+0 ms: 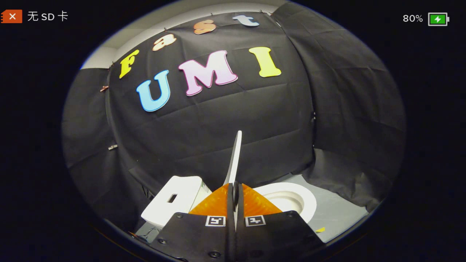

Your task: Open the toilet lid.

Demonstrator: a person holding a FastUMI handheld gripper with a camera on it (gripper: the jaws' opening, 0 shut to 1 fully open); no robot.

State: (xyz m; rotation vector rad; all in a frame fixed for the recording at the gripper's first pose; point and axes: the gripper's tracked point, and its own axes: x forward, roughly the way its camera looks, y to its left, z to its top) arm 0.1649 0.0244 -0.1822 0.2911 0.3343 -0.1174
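From my seat I see the tool (235,194) closed down tight on the toilet lid (235,160), both fingers (218,203) pressed against its thin edge with almost no gap between them. The lid stands nearly upright, seen edge-on as a slim white blade rising from between the fingertips toward the black cloth wall (225,116) behind it. The grip sits low on the lid's edge, so most of the lid shows above the fingers.

Just to the right of the fingers and a little beyond them, the toilet seat (295,198) lies uncovered, a white ring around the hollow of the bowl. To the left of the fingers is the white tank (174,200), a boxy block with a small dark slot in its top; it sits close beside the raised lid. I cannot tell whether the lid touches the tank.

The toilet rests on a pale grey surface (338,214) that runs out to the right, where the black cloth drapes down onto it in folds. A small yellow scrap (320,229) lies on that surface near the right finger.
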